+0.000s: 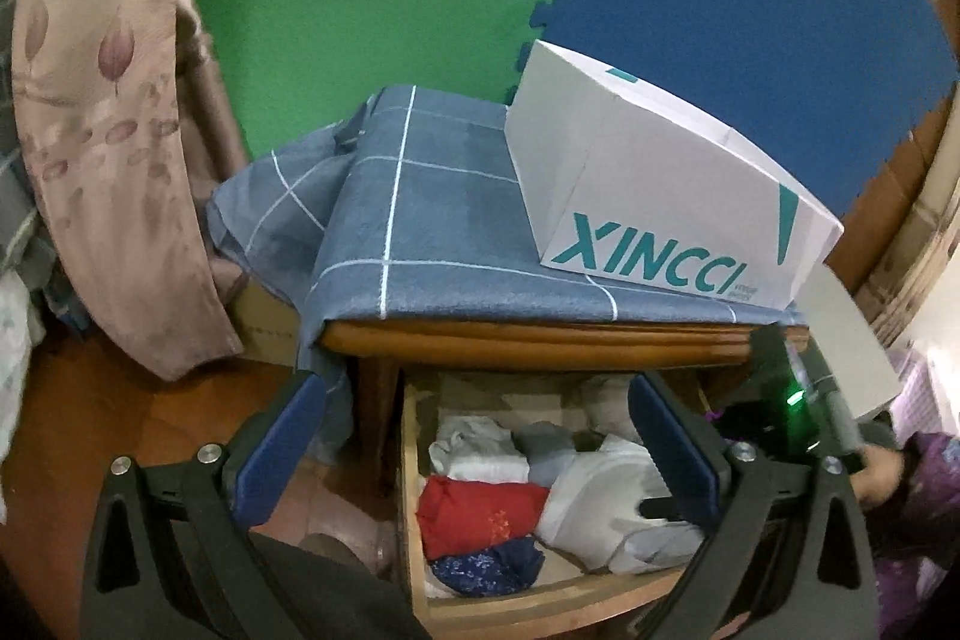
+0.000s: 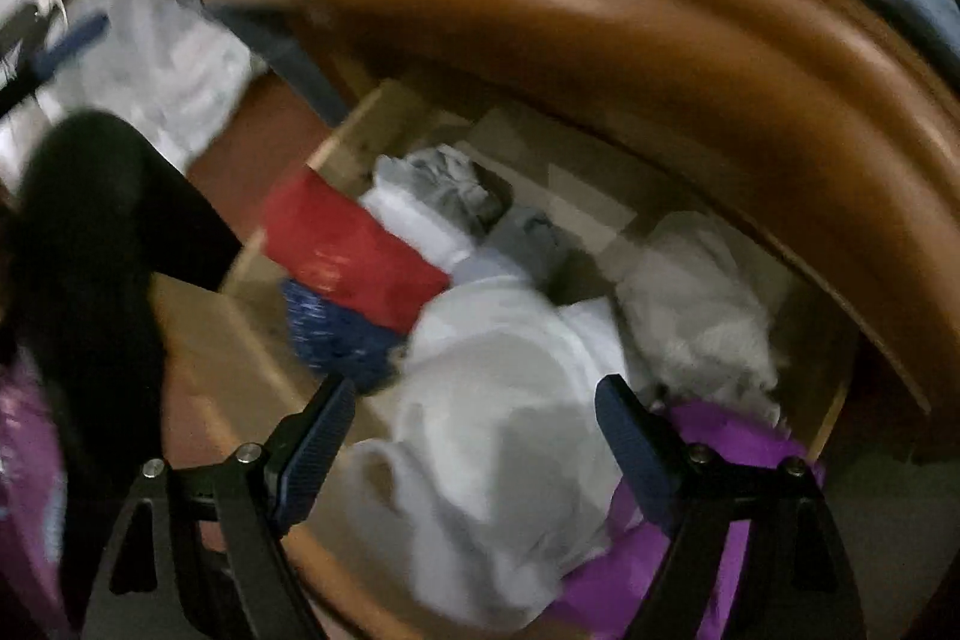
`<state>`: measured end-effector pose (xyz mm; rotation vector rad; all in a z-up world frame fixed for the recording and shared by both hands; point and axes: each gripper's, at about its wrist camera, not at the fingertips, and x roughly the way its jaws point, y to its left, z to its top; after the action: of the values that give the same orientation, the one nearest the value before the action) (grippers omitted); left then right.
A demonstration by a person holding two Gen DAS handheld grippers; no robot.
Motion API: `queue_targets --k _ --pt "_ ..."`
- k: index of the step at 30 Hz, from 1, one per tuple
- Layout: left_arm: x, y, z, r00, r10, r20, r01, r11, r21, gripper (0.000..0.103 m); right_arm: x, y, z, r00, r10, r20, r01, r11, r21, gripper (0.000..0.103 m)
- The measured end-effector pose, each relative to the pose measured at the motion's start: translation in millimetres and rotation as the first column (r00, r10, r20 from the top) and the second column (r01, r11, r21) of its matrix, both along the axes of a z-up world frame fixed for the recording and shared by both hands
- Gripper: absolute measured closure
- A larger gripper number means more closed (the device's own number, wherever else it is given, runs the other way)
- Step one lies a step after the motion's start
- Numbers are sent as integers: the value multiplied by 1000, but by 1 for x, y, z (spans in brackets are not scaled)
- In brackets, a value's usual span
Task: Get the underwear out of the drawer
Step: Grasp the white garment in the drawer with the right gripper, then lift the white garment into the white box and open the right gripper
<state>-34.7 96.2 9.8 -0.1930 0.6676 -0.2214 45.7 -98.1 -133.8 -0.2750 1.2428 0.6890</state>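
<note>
Right wrist view: right hand-held gripper spread wide over open drawer.
White underwear lies between its fingers; red garment just left.

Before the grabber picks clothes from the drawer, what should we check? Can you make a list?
1. Wooden drawer pulled open: ok.
2. Folded clothes reachable, like the red folded garment and big white garment: ok.
3. Right gripper open, white garment between its fingers: ok.
4. Left gripper open, holding nothing: ok.
5. Which piece is underwear: cannot tell.
6. Right wrist picture sharp enough to aim: not ok, blurred.
</note>
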Motion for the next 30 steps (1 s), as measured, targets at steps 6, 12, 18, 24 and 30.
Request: queue_targets --k 6,12,18,24,30 --pt "6 10 -5 1000 9 -30 -12 995 -100 3 -1 18 -34 992 126 3 -124 983 -133 18" --pt "7 7 -7 999 7 -46 -11 995 -95 3 -1 30 -65 982 160 -96 -177 960 -215 18" --pt "7 5 -8 999 6 -46 -10 996 -85 3 -17 38 -71 973 209 -99 -225 953 -203 85" --pt "8 6 -10 998 13 -57 -19 995 -99 3 -38 26 -42 991 136 17 -134 987 -89 91" --pt "8 13 -12 998 27 -62 -36 989 -146 3 -34 -5 8 998 -36 50 30 992 125 91"
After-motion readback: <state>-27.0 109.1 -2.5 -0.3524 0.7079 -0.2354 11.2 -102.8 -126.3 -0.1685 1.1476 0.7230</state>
